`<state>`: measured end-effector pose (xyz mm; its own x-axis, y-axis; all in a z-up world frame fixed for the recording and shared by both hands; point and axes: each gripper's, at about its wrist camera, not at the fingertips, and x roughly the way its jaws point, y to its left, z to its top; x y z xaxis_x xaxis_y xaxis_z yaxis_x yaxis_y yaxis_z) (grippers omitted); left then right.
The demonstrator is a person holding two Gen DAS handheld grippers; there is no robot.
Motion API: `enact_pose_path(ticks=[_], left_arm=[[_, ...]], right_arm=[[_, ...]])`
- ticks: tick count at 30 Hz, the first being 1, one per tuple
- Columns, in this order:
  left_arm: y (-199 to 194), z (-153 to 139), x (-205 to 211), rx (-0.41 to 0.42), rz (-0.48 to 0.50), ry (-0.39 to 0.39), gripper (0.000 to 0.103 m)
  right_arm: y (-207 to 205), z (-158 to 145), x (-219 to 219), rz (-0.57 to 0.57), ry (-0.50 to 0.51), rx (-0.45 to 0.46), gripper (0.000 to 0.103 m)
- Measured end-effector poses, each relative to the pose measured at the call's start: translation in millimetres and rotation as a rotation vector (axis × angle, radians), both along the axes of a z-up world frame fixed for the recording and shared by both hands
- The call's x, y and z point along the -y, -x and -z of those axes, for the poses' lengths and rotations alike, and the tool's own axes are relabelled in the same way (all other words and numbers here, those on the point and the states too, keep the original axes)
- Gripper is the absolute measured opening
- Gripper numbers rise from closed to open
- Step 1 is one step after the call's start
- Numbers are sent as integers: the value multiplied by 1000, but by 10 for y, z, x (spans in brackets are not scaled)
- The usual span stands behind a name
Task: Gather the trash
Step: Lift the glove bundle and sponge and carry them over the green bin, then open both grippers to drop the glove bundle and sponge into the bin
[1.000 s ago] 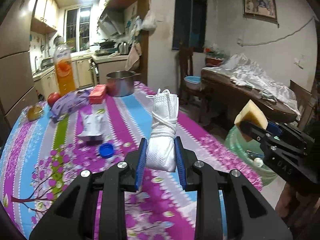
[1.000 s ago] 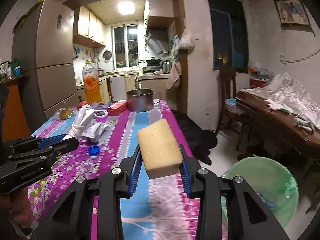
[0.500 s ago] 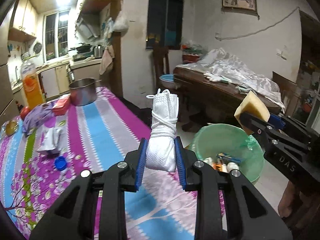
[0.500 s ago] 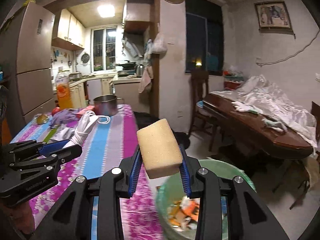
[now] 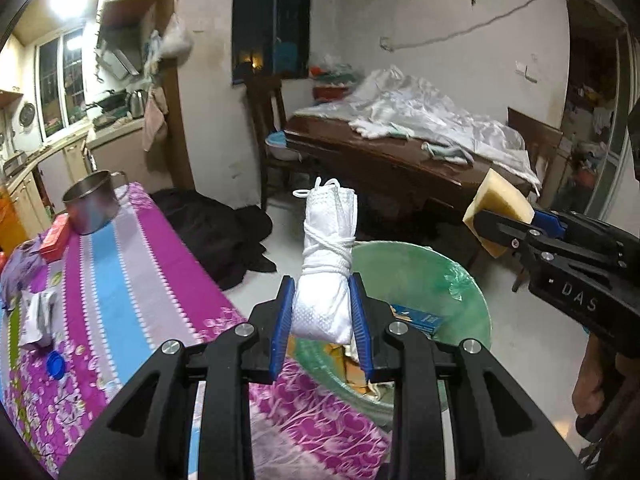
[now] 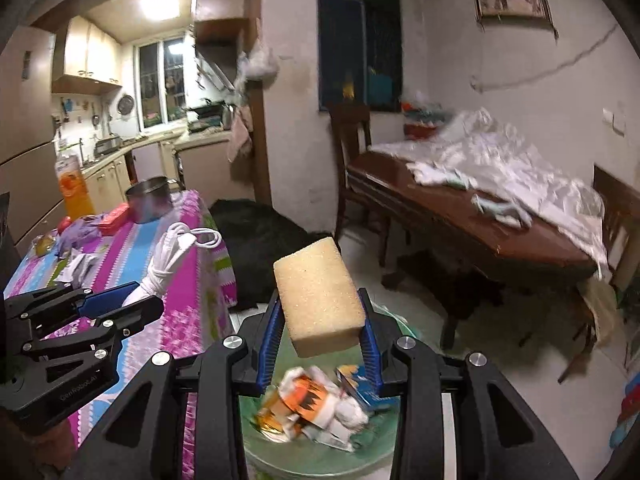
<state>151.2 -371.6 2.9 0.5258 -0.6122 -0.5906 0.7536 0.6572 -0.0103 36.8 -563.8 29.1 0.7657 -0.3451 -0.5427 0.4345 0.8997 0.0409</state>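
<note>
both grippers are clamping trash over the green bin (image 5: 472, 280): the left gripper (image 5: 322, 320) is pinching a white bundle (image 5: 326, 276) that is sticking up ahead of its blue pads, while the right gripper (image 6: 320, 336) is squeezing a yellow sponge (image 6: 318, 298) directly above the wrappers (image 6: 316, 408) lying in the bin.

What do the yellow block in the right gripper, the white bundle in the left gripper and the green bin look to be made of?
Yellow block: sponge foam, matte, with a porous, pitted surface. White bundle: likely a non-woven face mask, dimpled texture, bound with its own white ear loops. Green bin: probably a plastic bin under a thin translucent liner, glossy and wrinkled at the rim.
</note>
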Motion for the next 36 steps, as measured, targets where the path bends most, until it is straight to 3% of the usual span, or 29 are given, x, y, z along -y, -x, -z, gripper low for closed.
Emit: enact_pose_path(ticks=[13, 36], left_arm=[[-35, 276, 492, -50, 28, -99, 26], [-87, 382, 618, -79, 32, -129, 26]], right_arm=[[-239, 421, 603, 21, -112, -122, 37], [-380, 625, 530, 22, -119, -166, 37]])
